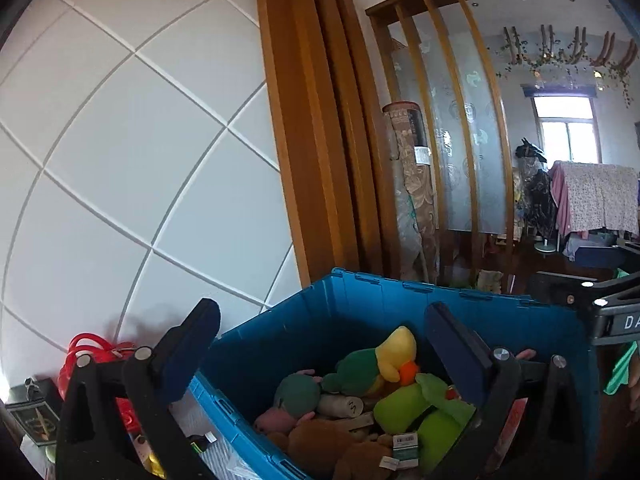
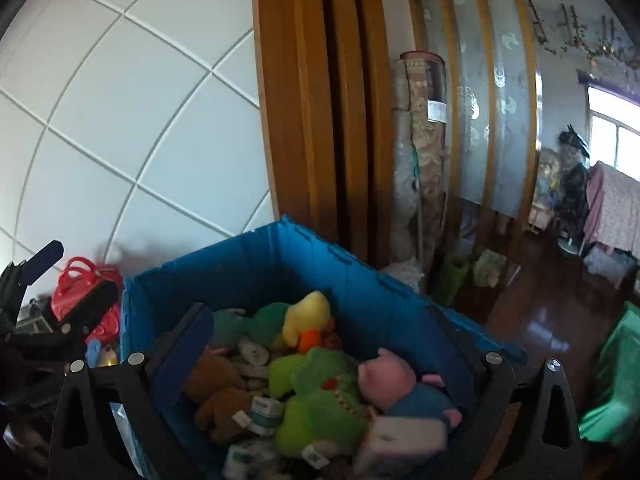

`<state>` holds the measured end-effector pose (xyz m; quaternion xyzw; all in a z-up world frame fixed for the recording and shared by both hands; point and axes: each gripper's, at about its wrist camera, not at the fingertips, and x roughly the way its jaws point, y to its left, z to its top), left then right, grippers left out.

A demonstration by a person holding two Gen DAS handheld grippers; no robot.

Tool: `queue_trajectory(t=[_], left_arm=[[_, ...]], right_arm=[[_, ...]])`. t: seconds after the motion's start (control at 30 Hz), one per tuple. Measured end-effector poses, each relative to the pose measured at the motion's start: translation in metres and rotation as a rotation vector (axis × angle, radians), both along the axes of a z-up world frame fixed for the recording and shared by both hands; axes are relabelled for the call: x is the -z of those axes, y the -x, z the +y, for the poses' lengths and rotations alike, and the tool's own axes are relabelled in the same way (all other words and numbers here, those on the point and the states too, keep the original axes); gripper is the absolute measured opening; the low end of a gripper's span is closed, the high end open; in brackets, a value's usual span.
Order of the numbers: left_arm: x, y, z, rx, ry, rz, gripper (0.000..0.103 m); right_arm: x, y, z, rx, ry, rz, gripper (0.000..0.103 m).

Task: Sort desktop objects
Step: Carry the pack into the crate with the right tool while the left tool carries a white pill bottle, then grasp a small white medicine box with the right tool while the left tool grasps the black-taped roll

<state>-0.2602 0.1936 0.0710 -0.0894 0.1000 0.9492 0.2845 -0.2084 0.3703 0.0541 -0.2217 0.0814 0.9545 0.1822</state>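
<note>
Both wrist views are looking forward over a blue crate point(image 1: 400, 312) that is standing against a white tiled wall point(image 1: 120, 140) and beside a wooden door frame point(image 1: 304, 120). The left gripper point(image 1: 320, 352) is hovering above the crate's near rim with its fingers point(image 1: 192, 344) standing wide apart and nothing between them; the right gripper point(image 2: 324, 364) is likewise hanging over the crate, fingers spread and empty. The task's things are lying heaped inside the crate: a yellow duck plush point(image 2: 306, 316), a green crocodile plush point(image 2: 320, 396), a pink pig plush point(image 2: 388, 380) and a brown plush point(image 2: 216, 392), several with paper tags. A red plastic bag point(image 2: 84, 288) is sitting outside the crate, near the wall on its left; no table surface is showing clearly in either view. The step in hand appears to be the approach toward the next object to sort. To do it well, the person should be choosing one toy lying on top of the heap, such as the pig, lowering the open fingers to either side of its body rather than a limb or tag, and closing only once the pads are bracketing it, since soft toys are likely to compress and drag their neighbours along.
</note>
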Motion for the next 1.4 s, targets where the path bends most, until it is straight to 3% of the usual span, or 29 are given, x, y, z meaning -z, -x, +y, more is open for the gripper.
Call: queue_trajectory(t=[0.1, 0.33, 0.53, 0.67, 0.8, 1.0, 1.23, 1.37, 1.4], left_arm=[[0.009, -0.011, -0.015, -0.063, 0.004, 0.011, 0.103], [0.03, -0.033, -0.095, -0.239, 0.041, 0.051, 0.103], [0.044, -0.052, -0.183, -0.398, 0.072, 0.077, 0.103], [0.051, -0.063, -0.245, -0.461, 0.045, 0.038, 0.103], [0.071, -0.068, -0.292, -0.511, 0.072, -0.01, 0.103], [0.114, -0.067, -0.355, -0.528, 0.11, -0.092, 0.103], [0.16, -0.05, -0.391, -0.532, 0.126, -0.158, 0.103], [0.208, -0.032, -0.392, -0.546, 0.183, -0.257, 0.103], [0.216, -0.031, -0.392, -0.549, 0.182, -0.281, 0.103]], right_arm=[[-0.004, -0.018, 0.012, -0.068, 0.026, 0.036, 0.103], [0.012, -0.033, -0.033, -0.236, 0.017, 0.064, 0.103], [0.019, -0.039, -0.089, -0.363, 0.019, 0.089, 0.103], [0.023, -0.038, -0.139, -0.45, 0.024, 0.086, 0.103], [0.045, -0.028, -0.202, -0.549, 0.012, 0.032, 0.103], [0.114, -0.014, -0.287, -0.652, 0.04, -0.128, 0.103], [0.227, 0.018, -0.364, -0.699, 0.058, -0.33, 0.098], [0.301, 0.053, -0.385, -0.703, 0.118, -0.504, 0.062], [0.313, 0.058, -0.387, -0.706, 0.13, -0.532, 0.06]])
